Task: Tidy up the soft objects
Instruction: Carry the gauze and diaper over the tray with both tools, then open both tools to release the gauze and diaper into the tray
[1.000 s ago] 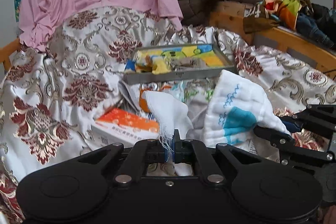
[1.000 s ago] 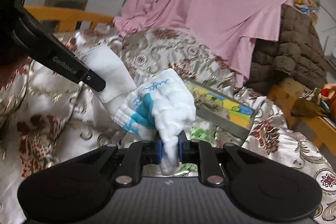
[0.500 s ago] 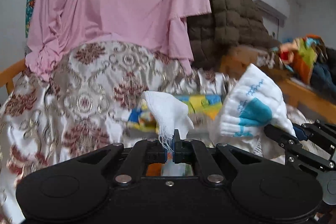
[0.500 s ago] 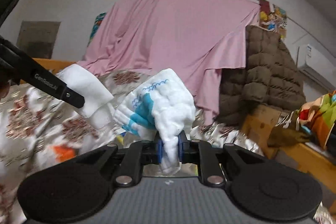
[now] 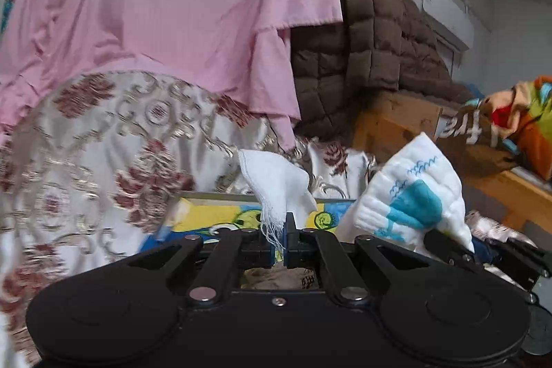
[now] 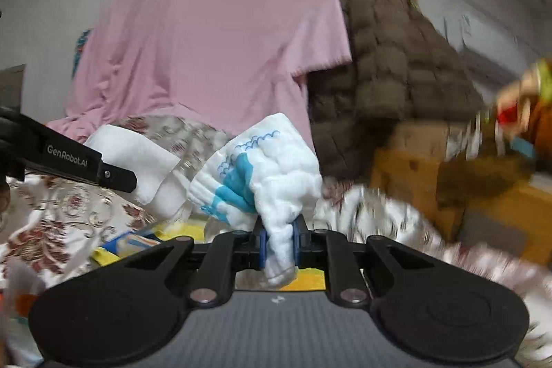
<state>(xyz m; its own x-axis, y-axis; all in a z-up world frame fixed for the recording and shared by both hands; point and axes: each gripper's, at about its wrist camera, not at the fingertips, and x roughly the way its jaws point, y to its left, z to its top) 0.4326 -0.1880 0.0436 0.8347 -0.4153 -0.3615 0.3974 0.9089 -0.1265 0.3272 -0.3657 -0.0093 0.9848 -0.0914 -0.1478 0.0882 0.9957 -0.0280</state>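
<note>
A white quilted cloth with blue wave print (image 6: 269, 168) hangs bunched in the air between my two grippers. My right gripper (image 6: 278, 242) is shut on one thick fold of it. My left gripper (image 5: 285, 242) is shut on a thin frayed white corner (image 5: 276, 181) of the same cloth. In the left wrist view the printed part of the cloth (image 5: 414, 195) sits at the right, pinched by the right gripper (image 5: 465, 249). In the right wrist view the left gripper (image 6: 127, 178) reaches in from the left, holding the white corner (image 6: 138, 157).
Below lies a grey tray (image 5: 214, 195) with yellow, green and blue cloths on a floral bedspread (image 5: 103, 168). A pink sheet (image 5: 165, 6) and a brown quilted coat (image 5: 362, 50) hang behind. A wooden bed frame (image 5: 483, 181) with colourful clothes (image 5: 517, 116) stands at right.
Both grippers have carried the cloth forward toward the tray and the hanging sheet. The boxes and bedspread in the foreground have dropped out of view. Both grips are unchanged.
</note>
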